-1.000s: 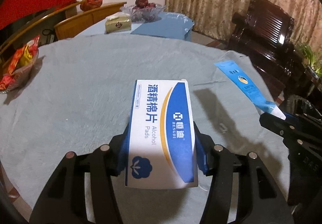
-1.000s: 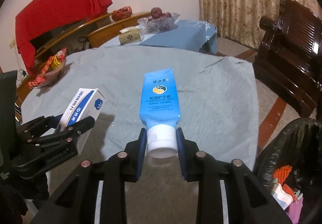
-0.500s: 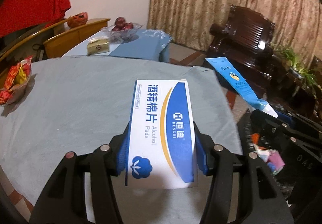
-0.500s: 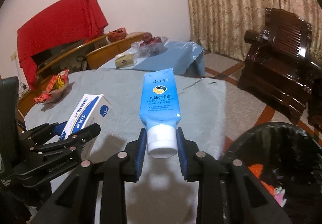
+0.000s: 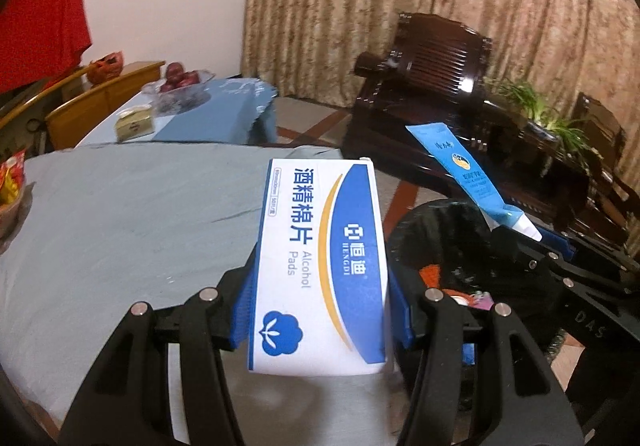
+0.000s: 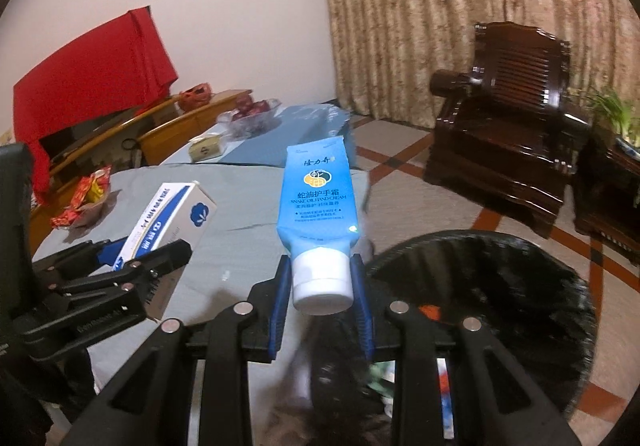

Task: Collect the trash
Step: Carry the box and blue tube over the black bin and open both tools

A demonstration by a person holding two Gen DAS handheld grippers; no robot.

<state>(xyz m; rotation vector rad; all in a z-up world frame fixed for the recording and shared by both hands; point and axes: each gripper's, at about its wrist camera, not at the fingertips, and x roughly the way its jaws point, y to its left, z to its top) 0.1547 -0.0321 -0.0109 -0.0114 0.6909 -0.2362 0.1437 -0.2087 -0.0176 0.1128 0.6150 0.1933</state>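
While the left tongs [image 5: 322,310] clamp a flat white-and-blue cardboard alcohol-pad box [image 5: 318,266] over the grey cloth tabletop [image 5: 120,213], the right tongs [image 6: 322,304] pinch a glossy blue hand-cream tube [image 6: 316,205] by its white cap. Only the right view shows the round black-lined bin's [image 6: 520,266] whole rim.

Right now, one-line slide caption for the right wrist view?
Right gripper clamps hand cream tube beside black-lined trash bin.

You're clearly in somebody's living room: carved dark wooden armchair [image 6: 508,113], heavy patterned curtains [image 6: 440,5], tiled floor [image 6: 416,197], a fruit bowl [image 5: 178,85] and tissue box [image 5: 134,123] on a cloth-covered side surface [image 5: 224,113].
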